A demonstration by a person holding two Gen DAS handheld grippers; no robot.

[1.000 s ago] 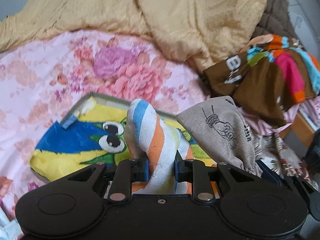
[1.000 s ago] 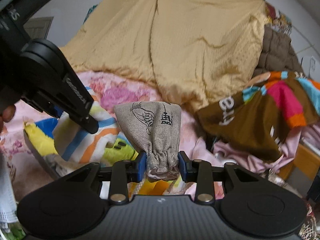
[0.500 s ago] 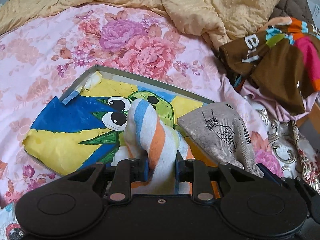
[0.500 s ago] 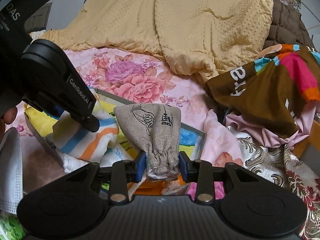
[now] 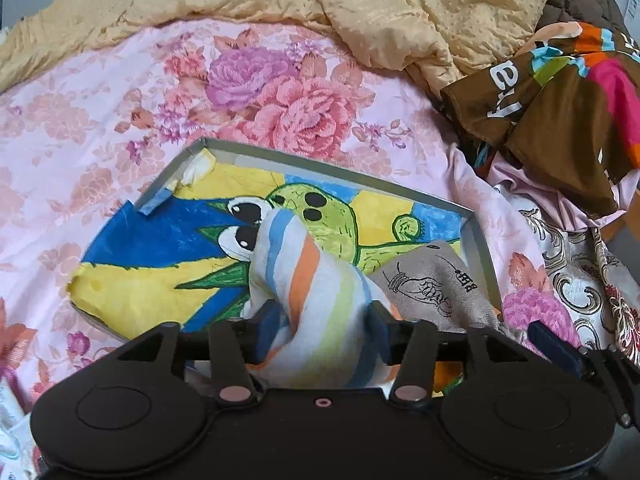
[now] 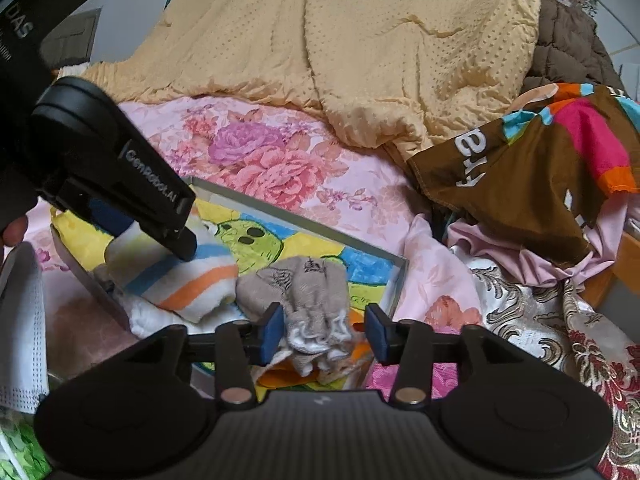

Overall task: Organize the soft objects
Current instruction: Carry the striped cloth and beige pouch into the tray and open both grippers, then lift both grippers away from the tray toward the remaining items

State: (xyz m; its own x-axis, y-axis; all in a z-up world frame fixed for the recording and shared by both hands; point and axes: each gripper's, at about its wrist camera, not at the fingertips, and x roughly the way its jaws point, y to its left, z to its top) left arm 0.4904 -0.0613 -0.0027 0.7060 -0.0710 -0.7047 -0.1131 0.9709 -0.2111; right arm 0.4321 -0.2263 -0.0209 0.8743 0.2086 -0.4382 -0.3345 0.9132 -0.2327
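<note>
A shallow tray with a yellow, blue and green cartoon lining lies on the floral bed sheet. A striped white, blue and orange cloth rests in it, bunched between the fingers of my left gripper. That gripper's jaws are opening, and the cloth still fills the gap. Beside it the grey drawstring pouch has slumped onto the tray between the blue pads of my right gripper. Those jaws are opening too, with a clear gap on the pouch's right. The striped cloth lies left of the pouch.
A yellow blanket is heaped behind the tray. A brown, multicoloured garment and pink fabric pile up at the right, over brocade cloth. A white face mask lies at the left edge, near a person's finger.
Both pairs of jaws have spread apart. The grey pouch, held upright before, has dropped and crumpled onto the tray. The striped cloth has sagged lower. Both views tipped down toward the tray.
</note>
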